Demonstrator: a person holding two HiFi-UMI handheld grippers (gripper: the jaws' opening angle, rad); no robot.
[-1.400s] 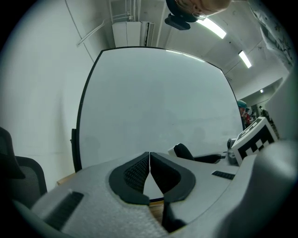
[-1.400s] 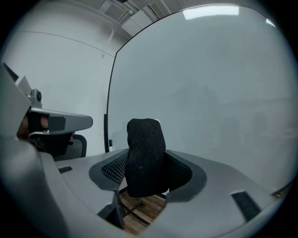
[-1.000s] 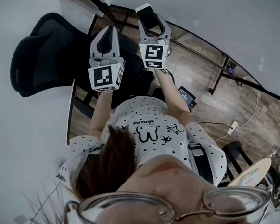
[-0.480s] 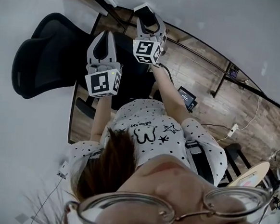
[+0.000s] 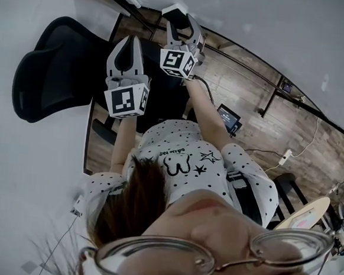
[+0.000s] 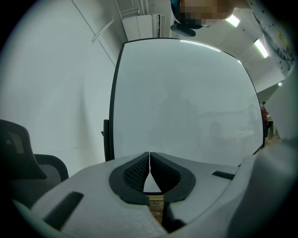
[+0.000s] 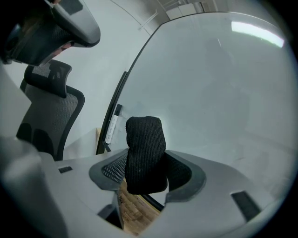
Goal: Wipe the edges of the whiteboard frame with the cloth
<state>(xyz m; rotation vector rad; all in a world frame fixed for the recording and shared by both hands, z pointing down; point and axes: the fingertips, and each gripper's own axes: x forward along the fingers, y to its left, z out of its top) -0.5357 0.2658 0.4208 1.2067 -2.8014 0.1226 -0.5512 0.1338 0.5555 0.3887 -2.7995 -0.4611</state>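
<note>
— What is changed since a second ago?
— In the head view the right gripper (image 7: 145, 163) is seen carried a little higher and turned; the left gripper (image 6: 149, 157) is raised only slightly.
— And how are the jaws set?
— The right jaws are clamped on the dark cloth (image 7: 144, 148), whose free end is stood up past the tips. The left jaws are pressed together with nothing between them.
— Where is the cloth held against the work?
— It is shown before the whiteboard (image 7: 223, 93), near the lower left corner, just beside a marker (image 7: 111, 125) at the dark frame (image 6: 113, 102). Whether the board is touched cannot be told. A chair (image 7: 51, 107) is seen beyond the frame.
— Which step is judged to be in hand?
— The approach: no edge appears to be wiped yet.
— What is called for next?
— The cloth's free end is to be brought onto the frame's left edge and drawn along it, with the grip kept firm and the marker avoided.
</note>
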